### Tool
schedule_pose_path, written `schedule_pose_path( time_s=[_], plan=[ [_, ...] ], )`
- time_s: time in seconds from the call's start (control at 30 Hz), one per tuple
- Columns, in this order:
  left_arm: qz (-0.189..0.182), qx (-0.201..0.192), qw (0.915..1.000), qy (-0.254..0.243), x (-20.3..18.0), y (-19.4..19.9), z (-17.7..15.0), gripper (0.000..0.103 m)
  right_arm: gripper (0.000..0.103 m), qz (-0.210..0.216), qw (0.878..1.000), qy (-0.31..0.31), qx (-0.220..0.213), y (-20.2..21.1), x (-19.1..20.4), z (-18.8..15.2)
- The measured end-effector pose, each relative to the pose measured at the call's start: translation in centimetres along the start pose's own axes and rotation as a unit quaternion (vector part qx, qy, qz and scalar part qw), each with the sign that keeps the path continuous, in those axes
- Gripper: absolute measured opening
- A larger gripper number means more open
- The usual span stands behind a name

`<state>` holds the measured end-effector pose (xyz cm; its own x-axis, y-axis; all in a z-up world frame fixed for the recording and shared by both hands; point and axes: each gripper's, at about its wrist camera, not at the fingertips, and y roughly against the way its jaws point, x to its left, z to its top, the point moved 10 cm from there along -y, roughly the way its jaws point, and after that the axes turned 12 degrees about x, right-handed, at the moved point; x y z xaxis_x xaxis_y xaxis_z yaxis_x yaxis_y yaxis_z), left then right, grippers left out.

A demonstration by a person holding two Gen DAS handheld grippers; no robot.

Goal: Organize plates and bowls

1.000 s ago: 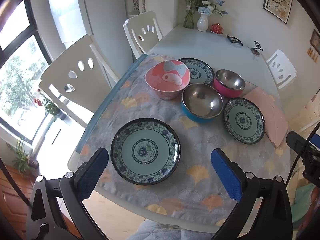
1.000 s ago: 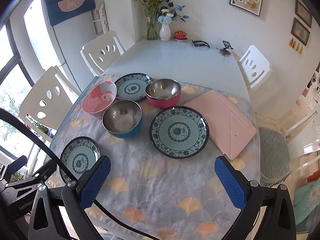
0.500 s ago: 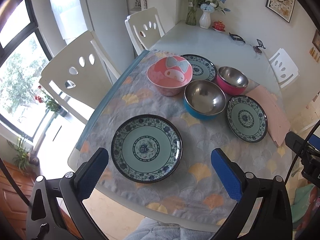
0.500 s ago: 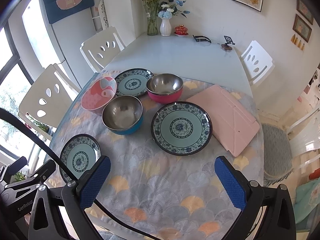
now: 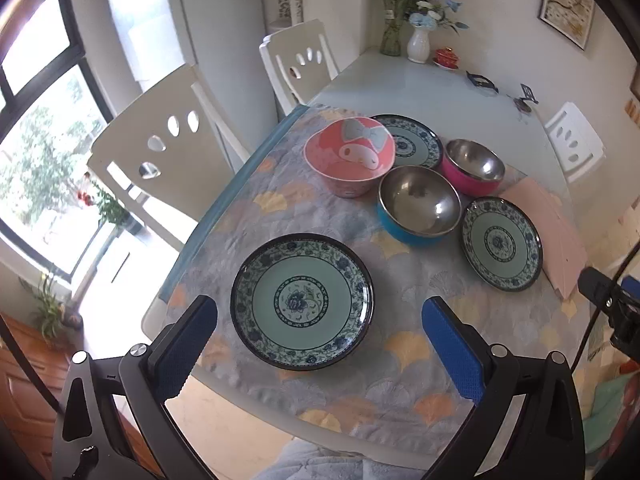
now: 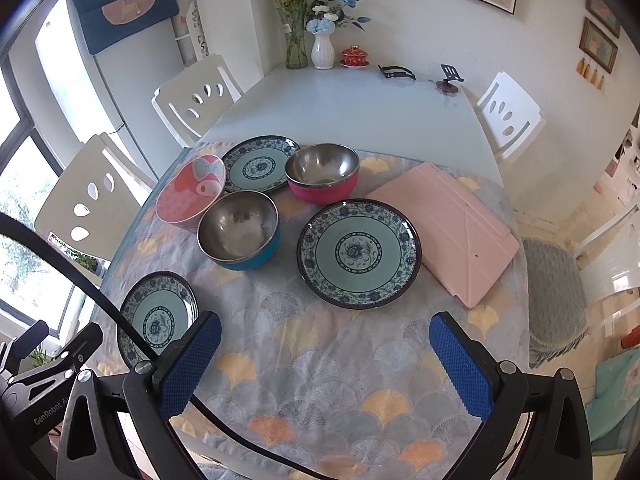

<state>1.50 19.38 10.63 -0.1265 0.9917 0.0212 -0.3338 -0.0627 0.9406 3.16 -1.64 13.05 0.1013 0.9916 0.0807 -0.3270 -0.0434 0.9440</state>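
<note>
Basically pre-grasp: nothing is stacked yet. Near plate (image 5: 302, 300) lies flat on the patterned cloth (image 5: 400, 360) at the table's near-left edge, framed between the left gripper (image 5: 319, 342) pads, jaws spread wide and empty. Second plate (image 6: 359, 254) sits mid-cloth ahead of the right gripper (image 6: 325, 368), likewise spread and empty; third plate (image 6: 260, 169) is at the back, behind the cartoon bowl (image 6: 191, 192). Blue steel bowl (image 6: 239, 230) and pink steel bowl (image 6: 322, 173) sit between the plates, close together.

Next move, my read: lower the left gripper, pinch the near plate's rim, carry it onto the second plate. Low rim, slip risk.

Readable text: "GenRobot.A…" on the left gripper's body, in the right wrist view. Pink folded cover (image 6: 456, 232) has no visible label.
</note>
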Motion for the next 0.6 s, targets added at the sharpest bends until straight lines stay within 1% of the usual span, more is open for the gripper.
schedule_pose_path(
  time_s=[0.23, 0.43, 0.6],
  plan=[
    [-0.011, -0.007, 0.9998, 0.018, 0.4, -0.4, 0.8, 0.102, 0.103, -0.012, 1.000, -0.009, -0.014, 1.0, -0.9, -0.2],
    [0.000, -0.007, 0.9998, -0.018, -0.7, -0.9, 1.2, 0.102, 0.103, -0.012, 0.999, -0.042, -0.010, 1.0, -2.7, -1.4],
    [-0.008, 0.009, 0.9993, -0.036, -1.5, -1.7, 0.8, 0.102, 0.103, -0.014, 0.998, -0.061, -0.007, 0.8, -3.6, -1.9]
  ],
)
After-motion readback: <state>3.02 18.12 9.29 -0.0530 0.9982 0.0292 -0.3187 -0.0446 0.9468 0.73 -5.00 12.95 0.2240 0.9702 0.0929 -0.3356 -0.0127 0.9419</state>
